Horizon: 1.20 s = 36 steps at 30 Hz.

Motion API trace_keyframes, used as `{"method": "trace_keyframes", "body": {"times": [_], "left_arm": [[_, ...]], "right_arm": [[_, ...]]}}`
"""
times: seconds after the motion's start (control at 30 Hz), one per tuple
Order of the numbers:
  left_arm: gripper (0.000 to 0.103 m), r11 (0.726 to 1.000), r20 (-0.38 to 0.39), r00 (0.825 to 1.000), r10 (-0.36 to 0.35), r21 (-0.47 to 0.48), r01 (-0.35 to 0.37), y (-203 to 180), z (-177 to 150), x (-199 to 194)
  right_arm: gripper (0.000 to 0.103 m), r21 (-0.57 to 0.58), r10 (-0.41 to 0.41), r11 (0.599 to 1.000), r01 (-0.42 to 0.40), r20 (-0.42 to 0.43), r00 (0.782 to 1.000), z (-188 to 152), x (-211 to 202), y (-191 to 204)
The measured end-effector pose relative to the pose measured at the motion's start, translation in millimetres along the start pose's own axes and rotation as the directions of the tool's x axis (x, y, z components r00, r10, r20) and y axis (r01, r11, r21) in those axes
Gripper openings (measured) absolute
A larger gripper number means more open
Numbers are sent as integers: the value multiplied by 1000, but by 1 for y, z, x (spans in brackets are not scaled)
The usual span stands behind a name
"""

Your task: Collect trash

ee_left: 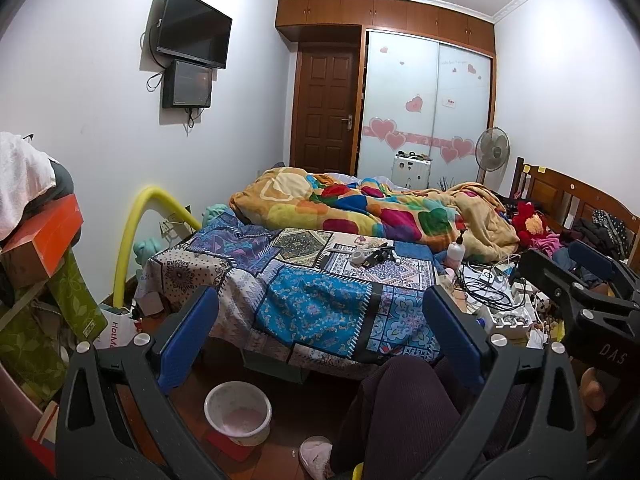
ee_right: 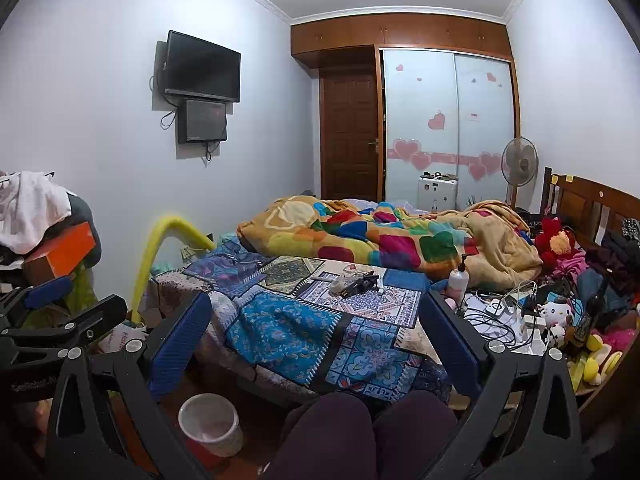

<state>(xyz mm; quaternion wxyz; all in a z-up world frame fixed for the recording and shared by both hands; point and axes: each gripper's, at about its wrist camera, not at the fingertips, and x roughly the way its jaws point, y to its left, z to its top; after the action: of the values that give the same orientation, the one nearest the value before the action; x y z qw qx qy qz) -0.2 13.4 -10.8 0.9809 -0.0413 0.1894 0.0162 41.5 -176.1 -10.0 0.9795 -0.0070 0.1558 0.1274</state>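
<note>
A white plastic bin (ee_left: 238, 412) (ee_right: 210, 424) stands on the floor below the bed's near edge, left of a seated person's knees (ee_left: 400, 408). On the patchwork bedspread (ee_left: 312, 304) lies a small heap of litter (ee_left: 372, 256) (ee_right: 356, 282): a tape roll, crumpled bits and a black item. My left gripper (ee_left: 320, 320) is open and holds nothing, well short of the heap. My right gripper (ee_right: 316, 332) is open and empty too, held beside the left one. Each shows at the edge of the other's view.
A pump bottle (ee_right: 458, 280), tangled cables and chargers (ee_right: 500, 316) and soft toys (ee_right: 556, 312) crowd the bed's right side. A colourful quilt (ee_left: 360, 208) lies further back. Boxes and clothes (ee_left: 40, 236) pile up at the left, by a yellow foam tube (ee_left: 132, 232).
</note>
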Motion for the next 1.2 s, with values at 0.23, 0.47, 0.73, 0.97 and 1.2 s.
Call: {"method": "trace_keyframes", "body": {"times": [0.23,0.47,0.73,0.97,1.2], "left_arm": [[103,1000,0,1000,1,-1,-1,1,0,0],[103,1000,0,1000,0,-2,0,2,-2,0],[103,1000,-17,1000,-8,-15,8,-5,-3,14],[103,1000,-47,999,-20,-17,19,-14,14,46],[103,999,-78,996,-45,-6,44,-26,40,98]], "right_arm": [[103,-2,1,1000,-1,-1,1000,0,0,0],[103,-3,7,1000,-7,-9,1000,-1,2,4],[103,7,3,1000,-2,-55,998,-2,20,-6],[103,5,-45,999,46,-51,998,8,41,-22],[103,-11,-76,997,76,-78,994,22,79,-49]]}}
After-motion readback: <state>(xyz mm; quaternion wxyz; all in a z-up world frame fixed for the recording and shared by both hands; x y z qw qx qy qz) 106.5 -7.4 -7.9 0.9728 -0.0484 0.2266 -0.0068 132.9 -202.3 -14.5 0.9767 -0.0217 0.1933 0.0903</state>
